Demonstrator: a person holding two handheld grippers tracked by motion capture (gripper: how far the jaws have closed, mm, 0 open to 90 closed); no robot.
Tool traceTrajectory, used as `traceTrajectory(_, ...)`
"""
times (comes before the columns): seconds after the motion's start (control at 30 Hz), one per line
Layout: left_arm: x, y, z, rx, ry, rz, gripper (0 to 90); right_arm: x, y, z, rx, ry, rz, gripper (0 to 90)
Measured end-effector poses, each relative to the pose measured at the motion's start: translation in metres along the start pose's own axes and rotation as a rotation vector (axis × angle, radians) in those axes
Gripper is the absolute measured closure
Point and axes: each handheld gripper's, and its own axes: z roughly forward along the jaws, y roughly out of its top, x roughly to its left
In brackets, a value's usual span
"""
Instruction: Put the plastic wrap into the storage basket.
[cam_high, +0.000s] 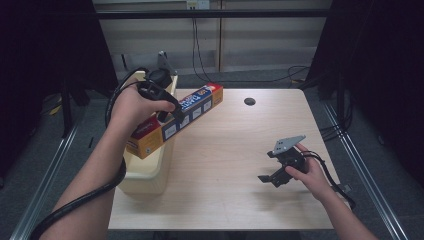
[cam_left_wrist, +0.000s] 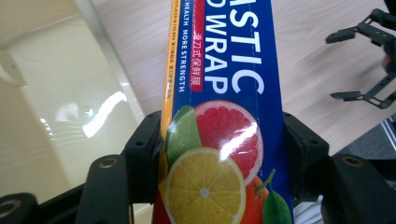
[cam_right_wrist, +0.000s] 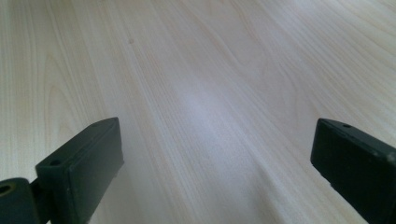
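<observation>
Table (cam_high: 230, 165): pale wood, dark hole at 12 o'clock.
Bin (cam_high: 150, 172): cream, hung at the table's 9 o'clock edge.
Plastic wrap box (cam_high: 175, 120): tilted above the bin rim, pinched between both jaws.
Left gripper (cam_left_wrist: 222, 154): clamped across the box.
Right gripper (cam_high: 272, 176): at 4 o'clock, jaws spread wide, holding nothing.

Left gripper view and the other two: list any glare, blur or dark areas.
Left gripper view: glare streaks on the cream bin and a shiny patch on the plastic wrap box; print stays sharp. Right gripper view: soft sheen on the table, near fingers slightly blurred. High view: table evenly lit, surroundings fall into darkness.
</observation>
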Motion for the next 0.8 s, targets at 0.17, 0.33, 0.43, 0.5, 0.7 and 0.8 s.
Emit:
traceTrajectory(0.17, 0.003, 0.001, -0.007, -0.004, 0.023, -0.015, 41.0, 0.000, 0.000, 0.001, 0.002, 0.003, -0.001, 2.2)
traceTrajectory(0.33, 0.007, 0.000, -0.016, -0.021, 0.034, -0.036, 41.0, -0.001, 0.000, 0.000, -0.001, -0.003, -0.005, 2.1)
traceTrajectory(0.43, 0.008, 0.000, -0.021, -0.027, 0.042, -0.055, 41.0, 0.000, 0.000, 0.001, 0.000, 0.002, -0.002, 2.1)
traceTrajectory(0.5, 0.009, -0.001, -0.024, -0.025, 0.045, -0.063, 41.0, 0.000, 0.000, 0.001, 0.003, 0.001, -0.006, 2.2)
traceTrajectory(0.7, 0.012, -0.004, -0.037, -0.029, 0.052, -0.080, 41.0, 0.000, 0.000, 0.001, 0.000, 0.008, -0.011, 2.2)
traceTrajectory(0.8, 0.015, -0.006, -0.041, -0.035, 0.070, -0.096, 41.0, 0.001, 0.001, 0.001, 0.004, 0.008, -0.008, 2.2)
